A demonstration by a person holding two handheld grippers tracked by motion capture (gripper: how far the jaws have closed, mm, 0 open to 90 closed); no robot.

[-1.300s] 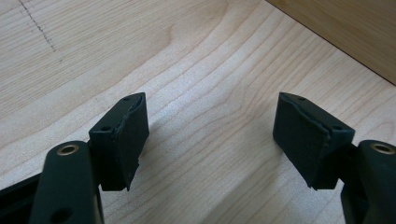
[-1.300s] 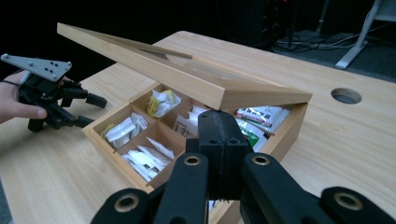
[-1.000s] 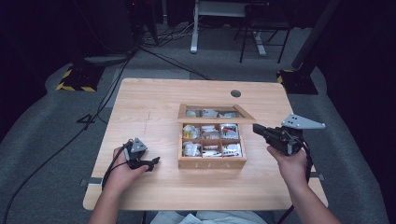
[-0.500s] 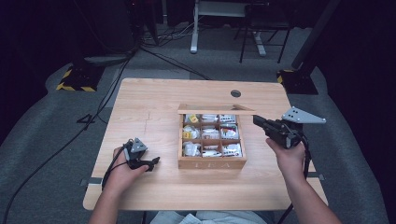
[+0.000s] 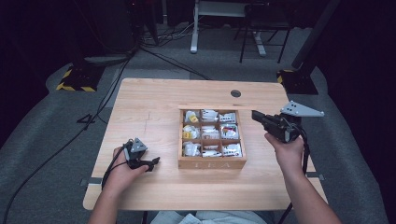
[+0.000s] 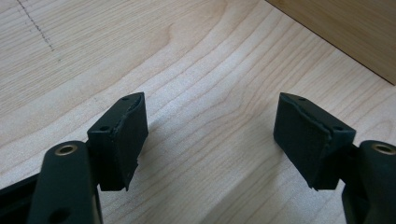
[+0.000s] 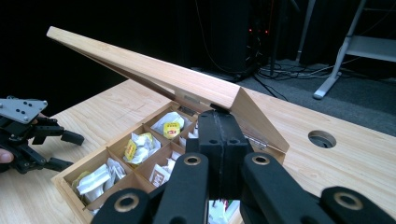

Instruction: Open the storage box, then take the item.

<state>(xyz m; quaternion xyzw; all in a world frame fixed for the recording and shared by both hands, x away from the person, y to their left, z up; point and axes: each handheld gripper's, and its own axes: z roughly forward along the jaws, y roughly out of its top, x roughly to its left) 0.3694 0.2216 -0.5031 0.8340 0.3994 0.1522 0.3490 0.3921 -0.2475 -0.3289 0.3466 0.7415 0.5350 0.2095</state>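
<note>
Lifting lid of tea box — step notes.

Item: wooden tea box [image 5: 212,162], nine compartments w/ wrapped tea bags [image 5: 209,133], sits right of centre on desk [image 5: 140,107], nearer the right edge than the left.

Lid [image 7: 154,70]: hinged at box's far side, seen raised at a slant in right gripper view; in high view it reads as a thin strip along far rim of box.

Right tongs [image 7: 218,140]: jaws pressed together, nothing visibly between them; tips sit just under lid's near corner. Cannot tell if they touch it. Judged: lid is pushed up from below, not pinched.

Left tongs [image 6: 210,135]: wide apart, holding nothing, low over bare desk near front-left, just beside box's left wall.

How to do well (judgement):
- keep tips under lid edge, follow hinge arc up and toward far edge of desk; don't push sideways.
- go slow past upright so lid doesn't slam back or drop shut.
- box may slide/tip backward; left tongs could brace front-left corner.
- keep clear of bags inside.
</note>
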